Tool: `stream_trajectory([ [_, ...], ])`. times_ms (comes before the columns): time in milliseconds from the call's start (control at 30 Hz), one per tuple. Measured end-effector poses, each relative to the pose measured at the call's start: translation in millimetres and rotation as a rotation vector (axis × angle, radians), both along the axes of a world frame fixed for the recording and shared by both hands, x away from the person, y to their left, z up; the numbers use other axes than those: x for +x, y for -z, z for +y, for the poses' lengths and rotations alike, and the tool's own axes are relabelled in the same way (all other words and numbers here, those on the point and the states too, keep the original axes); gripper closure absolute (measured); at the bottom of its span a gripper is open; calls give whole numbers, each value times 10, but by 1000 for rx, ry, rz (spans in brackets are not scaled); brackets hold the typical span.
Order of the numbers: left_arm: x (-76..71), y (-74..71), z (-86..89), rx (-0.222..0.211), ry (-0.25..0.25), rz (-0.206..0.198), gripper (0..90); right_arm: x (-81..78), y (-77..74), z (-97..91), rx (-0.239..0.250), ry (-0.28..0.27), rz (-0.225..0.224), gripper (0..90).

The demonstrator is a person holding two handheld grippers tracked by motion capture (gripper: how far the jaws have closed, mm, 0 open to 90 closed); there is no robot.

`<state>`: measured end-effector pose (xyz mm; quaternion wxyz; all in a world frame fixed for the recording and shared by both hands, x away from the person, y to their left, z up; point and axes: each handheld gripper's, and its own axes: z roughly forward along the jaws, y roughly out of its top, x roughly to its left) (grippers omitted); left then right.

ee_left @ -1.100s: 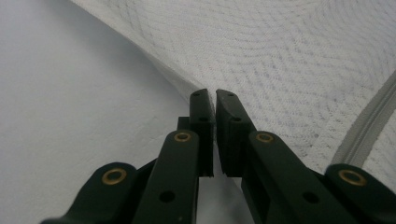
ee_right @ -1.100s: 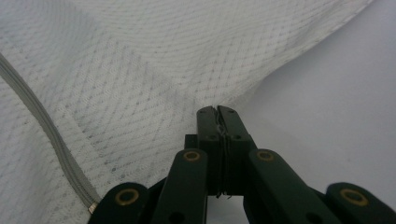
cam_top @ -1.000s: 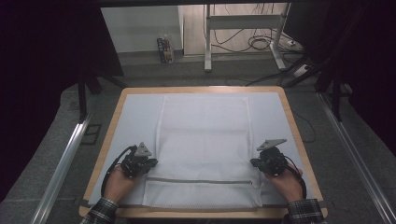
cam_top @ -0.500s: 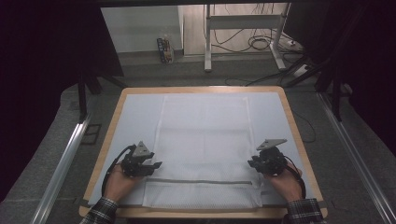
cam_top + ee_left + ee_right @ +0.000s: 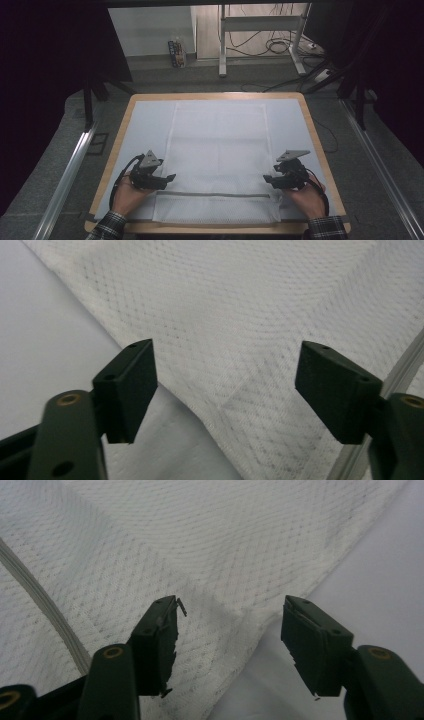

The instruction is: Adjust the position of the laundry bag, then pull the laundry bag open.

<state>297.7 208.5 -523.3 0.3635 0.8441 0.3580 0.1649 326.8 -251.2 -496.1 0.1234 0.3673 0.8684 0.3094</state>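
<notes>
While both sets of jaws have just been opening, left gripper (image 5: pixel 167 178) and right gripper (image 5: pixel 268 178) parted, nothing is held; mesh bag (image 5: pixel 217 150) lies flat between them, toward table's (image 5: pixel 118 131) six o'clock; snagged mesh could be dragged on withdrawal

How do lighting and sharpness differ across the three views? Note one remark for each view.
High view: table lit, surroundings nearly black. Left gripper view: mesh bag weave crisp, near jaws slightly soft. Right gripper view: dimmer and greyer, the weave still readable, faint shadow along the bag's edge.
</notes>
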Motion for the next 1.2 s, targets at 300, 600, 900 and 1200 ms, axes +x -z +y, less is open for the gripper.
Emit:
stream_trajectory([
  [300, -10, -43, -51, -65, 23, 20, 154, -61, -36, -66, 31, 30, -36, 298],
  [600, -66, -66, -241, -50, 83, 19, 142, -219, -98, -119, 45, 16, -69, 324],
  [900, -94, -61, -329, -29, 107, 13, 147, -398, -150, -175, 67, 17, -47, 471],
  [1200, -195, -85, -432, -67, 129, 21, 150, -600, -120, -251, 54, 12, -3, 546],
])
